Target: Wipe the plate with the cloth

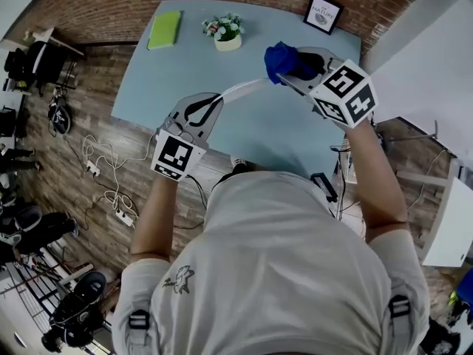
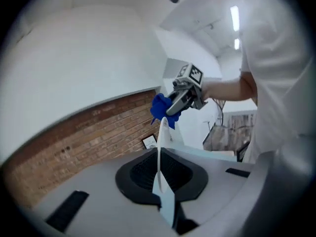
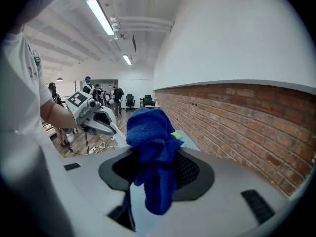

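Jaws of the left gripper [image 1: 209,108] were clenched on the white plate [image 1: 242,89], holding it above the tabletop [image 1: 177,76] for access. The right gripper [image 1: 294,71] grasped the blue cloth [image 1: 279,59] at the plate's far rim.

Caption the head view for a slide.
Left gripper holds a white plate edge-on; right gripper holds a blue cloth by its rim, above the table.

The thin white round plate [image 1: 240,89] stands on edge in the air, its near rim pinched in the left gripper [image 1: 216,100]. The bunched blue fuzzy cloth [image 1: 281,60] hangs clamped in the right gripper [image 1: 290,71], right at the plate's far rim.
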`<state>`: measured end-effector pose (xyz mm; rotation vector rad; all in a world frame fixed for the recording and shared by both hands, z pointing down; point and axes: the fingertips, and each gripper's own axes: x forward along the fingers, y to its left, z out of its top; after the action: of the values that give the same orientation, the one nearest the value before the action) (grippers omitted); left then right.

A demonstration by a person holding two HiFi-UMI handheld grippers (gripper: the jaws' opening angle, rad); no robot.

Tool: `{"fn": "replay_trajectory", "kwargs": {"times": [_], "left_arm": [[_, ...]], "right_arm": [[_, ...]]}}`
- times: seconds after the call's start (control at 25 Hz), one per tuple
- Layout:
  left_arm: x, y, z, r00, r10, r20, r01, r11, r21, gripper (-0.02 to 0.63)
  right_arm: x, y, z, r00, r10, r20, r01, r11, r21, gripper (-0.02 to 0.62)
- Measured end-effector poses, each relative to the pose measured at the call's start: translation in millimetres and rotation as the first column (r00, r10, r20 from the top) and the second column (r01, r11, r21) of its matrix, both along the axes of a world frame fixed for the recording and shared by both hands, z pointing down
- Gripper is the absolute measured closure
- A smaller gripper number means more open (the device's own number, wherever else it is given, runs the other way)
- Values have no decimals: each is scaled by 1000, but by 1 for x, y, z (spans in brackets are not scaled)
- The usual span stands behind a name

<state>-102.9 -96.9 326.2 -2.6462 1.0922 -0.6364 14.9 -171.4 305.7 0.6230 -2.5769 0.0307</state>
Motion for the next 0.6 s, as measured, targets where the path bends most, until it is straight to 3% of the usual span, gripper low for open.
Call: {"fn": "replay_trajectory", "kwargs": {"times": [0.12, 0.28, 0.44, 0.6], "left_arm": [[8, 3, -13, 977, -15, 213, -24, 983, 180, 590], [18, 1, -25, 917, -47, 397, -95, 939, 329, 590], [26, -1, -30, 856, -62, 513, -182, 893, 412, 589], [38, 0, -47, 834, -76, 546, -246, 836, 491, 589]], "right_arm": [[-13, 13, -23, 998, -46, 39, 45, 999, 10, 414], [-37, 33, -57, 989, -116, 91, 113, 993, 34, 414], [-70, 52, -77, 977, -204, 69, 198, 977, 84, 414], [-92, 69, -75, 965, -261, 19, 259, 963, 76, 414]]}}
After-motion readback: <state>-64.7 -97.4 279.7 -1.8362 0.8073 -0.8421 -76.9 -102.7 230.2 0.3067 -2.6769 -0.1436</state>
